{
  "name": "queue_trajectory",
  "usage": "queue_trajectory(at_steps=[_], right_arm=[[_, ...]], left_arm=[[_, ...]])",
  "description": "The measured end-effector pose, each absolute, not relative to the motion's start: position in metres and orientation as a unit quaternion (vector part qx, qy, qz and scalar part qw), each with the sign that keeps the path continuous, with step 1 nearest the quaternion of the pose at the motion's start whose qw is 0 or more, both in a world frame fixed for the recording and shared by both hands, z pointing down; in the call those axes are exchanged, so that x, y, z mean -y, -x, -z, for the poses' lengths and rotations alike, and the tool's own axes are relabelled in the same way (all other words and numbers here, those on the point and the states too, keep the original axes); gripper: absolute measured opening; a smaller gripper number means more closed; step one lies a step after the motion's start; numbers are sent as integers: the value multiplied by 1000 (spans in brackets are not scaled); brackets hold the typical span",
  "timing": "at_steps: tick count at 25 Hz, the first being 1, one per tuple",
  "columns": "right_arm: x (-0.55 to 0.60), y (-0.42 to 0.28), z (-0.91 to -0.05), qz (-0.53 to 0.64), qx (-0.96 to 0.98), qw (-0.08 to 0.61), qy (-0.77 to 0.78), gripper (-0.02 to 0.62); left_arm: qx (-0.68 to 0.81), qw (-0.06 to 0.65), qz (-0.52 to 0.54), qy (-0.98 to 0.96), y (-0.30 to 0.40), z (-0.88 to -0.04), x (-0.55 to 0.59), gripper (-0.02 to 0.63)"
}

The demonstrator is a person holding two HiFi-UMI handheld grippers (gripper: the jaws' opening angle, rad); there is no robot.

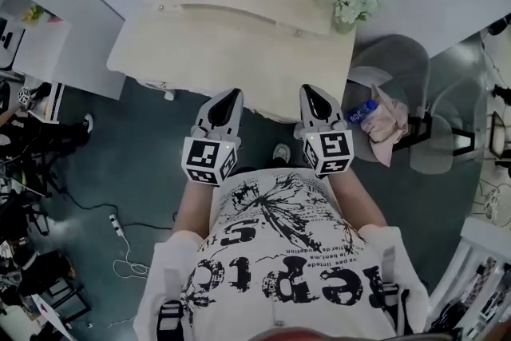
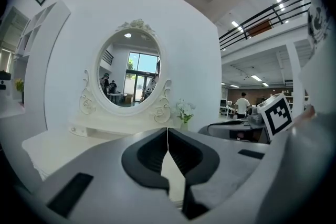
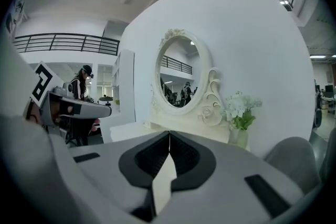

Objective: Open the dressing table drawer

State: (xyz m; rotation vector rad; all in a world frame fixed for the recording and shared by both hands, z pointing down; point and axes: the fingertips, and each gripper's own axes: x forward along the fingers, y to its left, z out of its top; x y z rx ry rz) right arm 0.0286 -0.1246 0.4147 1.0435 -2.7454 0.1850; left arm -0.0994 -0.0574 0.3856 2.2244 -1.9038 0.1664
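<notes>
A cream dressing table (image 1: 200,52) with an oval mirror (image 2: 129,74) stands against the white wall. Its drawer front is under the near edge and mostly hidden; a small knob (image 1: 168,95) shows at the left. My left gripper (image 1: 233,97) hangs just short of the table's near edge, jaws shut with nothing between them. My right gripper (image 1: 311,91) is beside it, level with it, also shut and empty. In both gripper views the tips (image 2: 167,129) (image 3: 169,132) meet in a thin line, pointing at the table.
A vase of white flowers (image 1: 351,0) stands at the table's right back corner. A grey chair (image 1: 399,92) with a pink cloth and a blue bottle (image 1: 361,112) is to the right. White shelving stands at the left, and a cable (image 1: 120,231) lies on the floor.
</notes>
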Motion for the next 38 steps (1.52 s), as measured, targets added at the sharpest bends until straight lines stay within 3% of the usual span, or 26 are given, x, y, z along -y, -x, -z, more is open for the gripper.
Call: queue_trajectory(at_steps=[17,32,35,38], right_arm=[[267,-23,-474,-131,876,118,-449,18],[333,12,-592,-223,804,193,-517,23],[341,18,-616,-238,797,212,-513,129],[353,22,-626,-245,793,222,-512,137]], left_arm=[[551,121,-92,-820,117,-423,230,20],[485,172,-134,-847,164,-477,298,20],[479,182,-134,-848,165,-485,300,20],[473,192,-136,-849,166,-496,299,20]])
